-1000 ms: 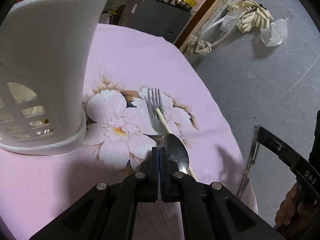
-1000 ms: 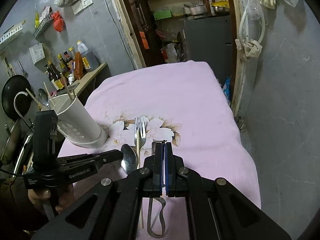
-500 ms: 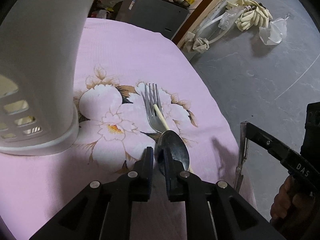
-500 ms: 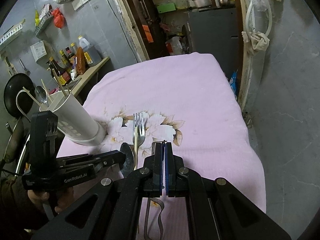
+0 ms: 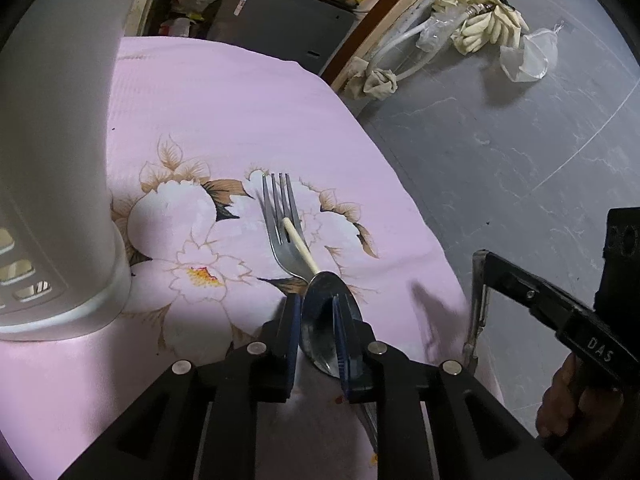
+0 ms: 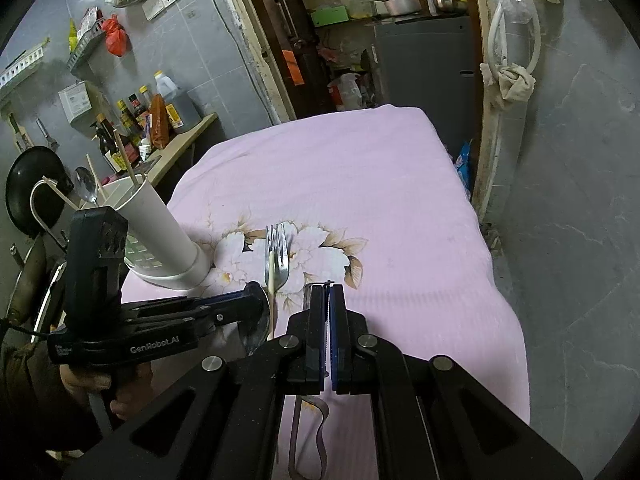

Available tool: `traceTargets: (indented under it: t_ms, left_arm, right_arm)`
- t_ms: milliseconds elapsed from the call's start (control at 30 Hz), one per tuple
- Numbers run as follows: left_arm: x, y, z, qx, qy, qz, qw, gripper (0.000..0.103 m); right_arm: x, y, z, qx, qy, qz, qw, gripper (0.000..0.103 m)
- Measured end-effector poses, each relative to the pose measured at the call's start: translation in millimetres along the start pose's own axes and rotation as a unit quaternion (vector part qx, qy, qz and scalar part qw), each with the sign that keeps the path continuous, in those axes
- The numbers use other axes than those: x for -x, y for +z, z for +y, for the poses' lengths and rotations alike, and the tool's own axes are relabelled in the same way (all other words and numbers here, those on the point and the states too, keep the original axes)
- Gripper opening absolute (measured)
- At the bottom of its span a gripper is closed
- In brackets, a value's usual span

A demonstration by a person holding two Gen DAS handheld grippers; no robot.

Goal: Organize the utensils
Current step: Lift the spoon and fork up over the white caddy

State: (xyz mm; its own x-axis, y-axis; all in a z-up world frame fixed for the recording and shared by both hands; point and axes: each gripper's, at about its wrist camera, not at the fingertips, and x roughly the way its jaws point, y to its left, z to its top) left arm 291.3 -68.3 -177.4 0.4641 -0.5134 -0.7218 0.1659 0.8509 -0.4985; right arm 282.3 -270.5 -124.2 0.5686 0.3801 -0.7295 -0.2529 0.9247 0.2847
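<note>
My black left claw (image 5: 316, 320) has blue pads. The cloth (image 5: 224, 112) on the surface is pink, printed with white, brown-leaved flowers; the holder (image 6: 160, 232) is white, the fork (image 5: 282, 224) and spoon (image 5: 320, 320) silver.

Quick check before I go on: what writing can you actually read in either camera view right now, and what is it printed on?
"GenRobot.AI": white print on the side of the left gripper, in the right wrist view.
"DAS": white letters on the body of the right gripper, in the left wrist view.
Small white print left of "GenRobot.AI": too small to read.
Labels on the bottles and the box by the wall: too blurred to read.
</note>
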Motion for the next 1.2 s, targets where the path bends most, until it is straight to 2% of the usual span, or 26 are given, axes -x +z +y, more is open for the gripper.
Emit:
traceTargets:
  t_ms: [300, 433, 600, 767, 1067, 1200]
  left_arm:
    - [20, -3, -14, -0.027, 0.012, -0.012, 0.9995, 0.003]
    - [45, -8, -22, -0.032, 0.032, -0.041, 0.9981, 0.002]
    - [81, -12, -36, -0.055, 0.068, -0.092, 0.9919, 0.002]
    - [123, -13, -46, -0.077, 0.096, -0.147, 0.9814, 0.002]
    - [205, 3, -46, -0.107, 0.152, -0.236, 0.9538, 0.002]
    - [244, 14, -39, -0.116, 0.189, -0.286, 0.9323, 0.002]
  right_arm:
    - [14, -3, 4, -0.004, -0.004, -0.013, 1.0, 0.002]
    - [27, -7, 10, -0.006, -0.011, -0.032, 0.999, 0.002]
    - [47, -10, 24, 0.002, -0.031, -0.073, 0.997, 0.002]
    - [72, -10, 46, 0.017, -0.039, -0.119, 0.992, 0.002]
    - [104, 15, 95, 0.031, -0.017, -0.189, 0.981, 0.002]
    - [116, 40, 129, 0.046, -0.002, -0.238, 0.97, 0.002]
